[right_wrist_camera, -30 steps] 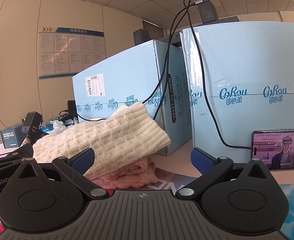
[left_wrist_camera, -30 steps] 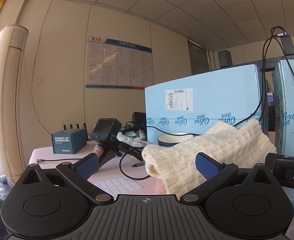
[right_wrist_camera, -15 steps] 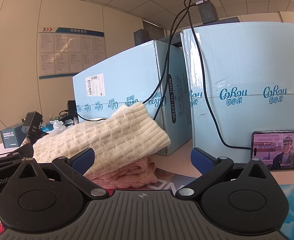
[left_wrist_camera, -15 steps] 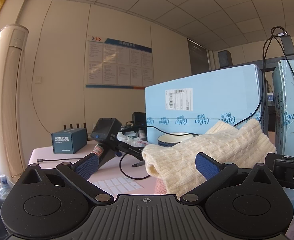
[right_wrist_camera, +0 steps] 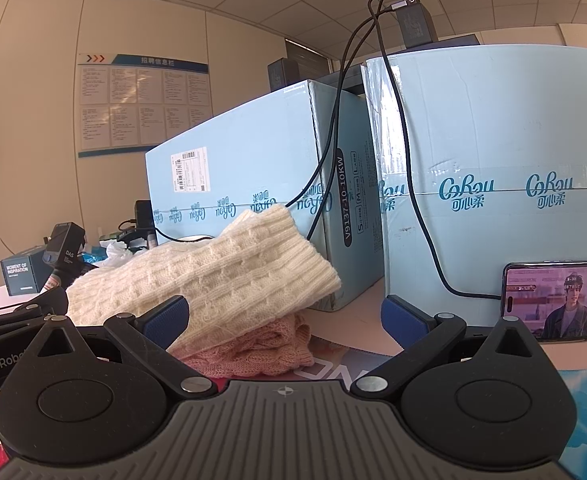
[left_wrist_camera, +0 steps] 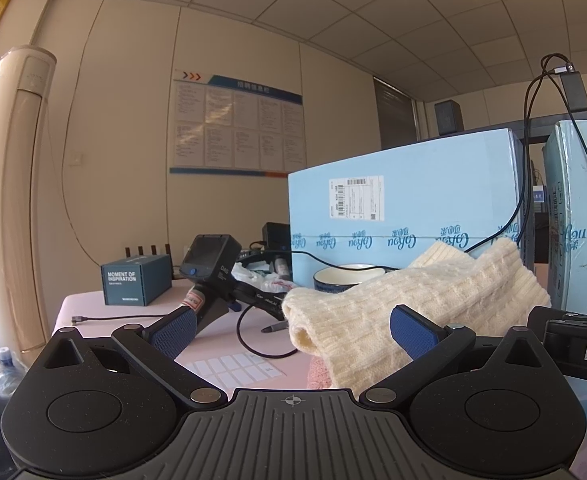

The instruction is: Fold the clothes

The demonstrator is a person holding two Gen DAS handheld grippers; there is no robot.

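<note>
Seen from the left wrist, the left gripper [left_wrist_camera: 293, 326] has its blue-padded fingers spread wide with nothing between them, resting low over the pink tabletop [left_wrist_camera: 221, 344]. The folded cream knit sweater [left_wrist_camera: 413, 304] lies at about 2 o'clock from that gripper, its rolled edge just behind the right-hand finger pad [left_wrist_camera: 413, 330], though whether pad and knit actually touch is hard to judge from this low angle. A sliver of a pink knit garment [left_wrist_camera: 319, 372] shows beneath the cream one. At 11 o'clock on the table sits a teal box [left_wrist_camera: 135, 282], and between it and the sweater lies a spare black handheld gripper [left_wrist_camera: 213, 268] with a cable loop beside it. A blue-rimmed bowl [left_wrist_camera: 349, 280] stands behind the sweater, in front of a large light-blue carton [left_wrist_camera: 405, 216]. In the right wrist view, the right gripper [right_wrist_camera: 285, 318] is likewise wide apart and holds nothing. The cream sweater [right_wrist_camera: 213, 276] sits at 11 o'clock, stacked directly on the pink garment [right_wrist_camera: 253, 350], both folded. The light-blue carton [right_wrist_camera: 253, 168] and a second carton [right_wrist_camera: 493, 160] stand behind them, and a phone [right_wrist_camera: 559, 300] with a lit screen leans at 3 o'clock against the second carton.
</note>
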